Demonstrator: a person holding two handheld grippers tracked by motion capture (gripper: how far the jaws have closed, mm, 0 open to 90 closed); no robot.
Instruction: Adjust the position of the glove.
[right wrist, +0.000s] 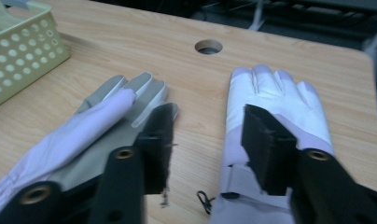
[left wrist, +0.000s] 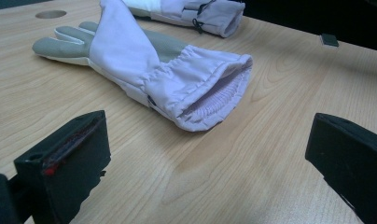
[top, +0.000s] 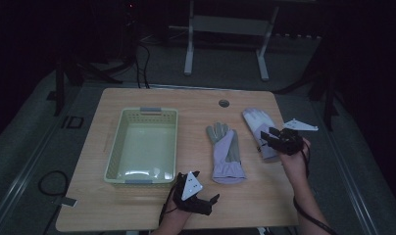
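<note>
- Left gripper view: the left gripper (left wrist: 205, 158) has its jaws spread wide with nothing between them but bare counter (left wrist: 280, 84)
- Just ahead of those jaws lies the grey-palmed glove (left wrist: 144, 65), its gathered cuff mouth facing them and its fingers pointing away; they do not touch it
- Beyond that glove, the cuff of the white-backed glove (left wrist: 210, 11) lies farther off
- Right gripper view: the right gripper (right wrist: 207, 140) also has its jaws parted and holds nothing; one jaw sits over the edge of the grey-palmed glove (right wrist: 107, 116), the other over the wrist part of the white-backed glove (right wrist: 270, 93); I cannot tell whether either jaw touches the fabric
- A strip of bare wood between the two gloves runs through the gap of the jaws
- Ahead of the jaws is a round hole (right wrist: 208, 46) in the counter, and far off to their left a pale yellow basket (right wrist: 18, 56)
- High view: the left gripper (top: 208, 203) is near the front edge, the right gripper (top: 267, 137) over the gloves, the basket (top: 143, 147) well apart
</note>
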